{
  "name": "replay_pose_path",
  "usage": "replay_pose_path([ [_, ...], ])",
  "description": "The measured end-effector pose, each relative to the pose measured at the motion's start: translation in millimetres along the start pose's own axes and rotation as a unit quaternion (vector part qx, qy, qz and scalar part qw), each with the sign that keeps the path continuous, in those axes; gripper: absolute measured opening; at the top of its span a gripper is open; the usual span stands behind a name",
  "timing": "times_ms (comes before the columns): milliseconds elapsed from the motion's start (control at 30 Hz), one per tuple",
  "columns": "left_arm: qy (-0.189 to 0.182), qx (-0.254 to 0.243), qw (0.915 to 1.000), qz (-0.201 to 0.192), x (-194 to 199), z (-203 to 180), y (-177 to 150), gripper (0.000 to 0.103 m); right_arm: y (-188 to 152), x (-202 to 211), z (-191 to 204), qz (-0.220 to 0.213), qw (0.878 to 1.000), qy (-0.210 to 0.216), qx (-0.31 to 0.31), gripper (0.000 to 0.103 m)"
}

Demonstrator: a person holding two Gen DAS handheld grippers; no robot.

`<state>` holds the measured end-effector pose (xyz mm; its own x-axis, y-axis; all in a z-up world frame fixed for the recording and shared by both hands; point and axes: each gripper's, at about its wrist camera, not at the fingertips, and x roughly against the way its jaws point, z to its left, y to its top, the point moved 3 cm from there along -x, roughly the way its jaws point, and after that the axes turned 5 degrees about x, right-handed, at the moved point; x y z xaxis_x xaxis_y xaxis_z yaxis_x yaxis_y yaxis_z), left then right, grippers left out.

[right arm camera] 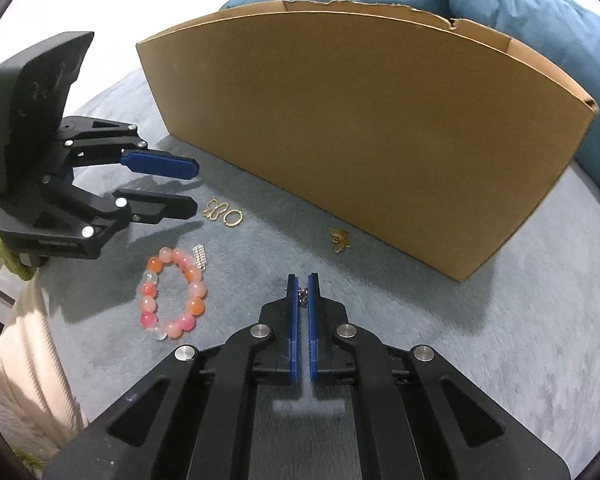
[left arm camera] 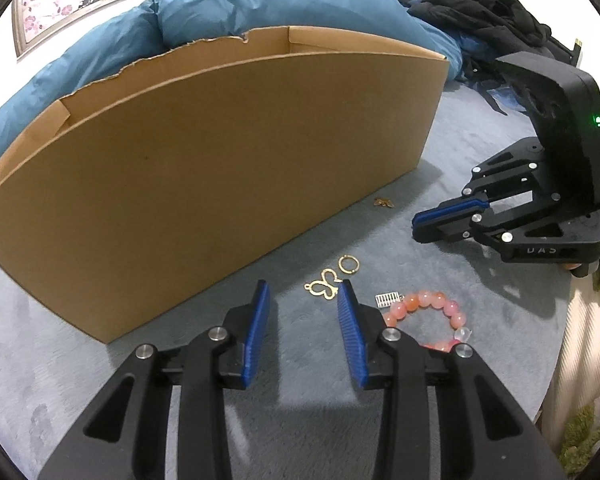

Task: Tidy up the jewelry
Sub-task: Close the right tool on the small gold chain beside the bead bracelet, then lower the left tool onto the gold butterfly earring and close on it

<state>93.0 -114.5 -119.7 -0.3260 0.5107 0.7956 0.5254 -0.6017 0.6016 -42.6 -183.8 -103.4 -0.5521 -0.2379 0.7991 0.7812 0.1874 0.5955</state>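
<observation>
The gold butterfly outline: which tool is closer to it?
Left. The left tool hovers right by the gold butterfly outline; the right tool sits farther off, past the bead bracelet.

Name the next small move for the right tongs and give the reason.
Probably lift straight up, then carry toward the cardboard box. The right tongs have shut on a small silvery piece low over the grey blanket, so the pick looks made; the open box stands just beyond. A slow lift would show whether the tiny piece holds.
</observation>
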Motion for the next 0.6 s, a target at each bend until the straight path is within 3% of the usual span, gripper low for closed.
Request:
replay_pose_path([
  [367,-0.013,-0.007,0.9997,0.020,-16,-3,3,0.034,0,0,-9,-0.002,1.000,0.007,-0.016,0.002],
  [600,0.005,-0.023,0.9992,0.031,-21,-8,2,0.033,-1,5,-14,-0.003,1.000,0.007,-0.020,0.002],
])
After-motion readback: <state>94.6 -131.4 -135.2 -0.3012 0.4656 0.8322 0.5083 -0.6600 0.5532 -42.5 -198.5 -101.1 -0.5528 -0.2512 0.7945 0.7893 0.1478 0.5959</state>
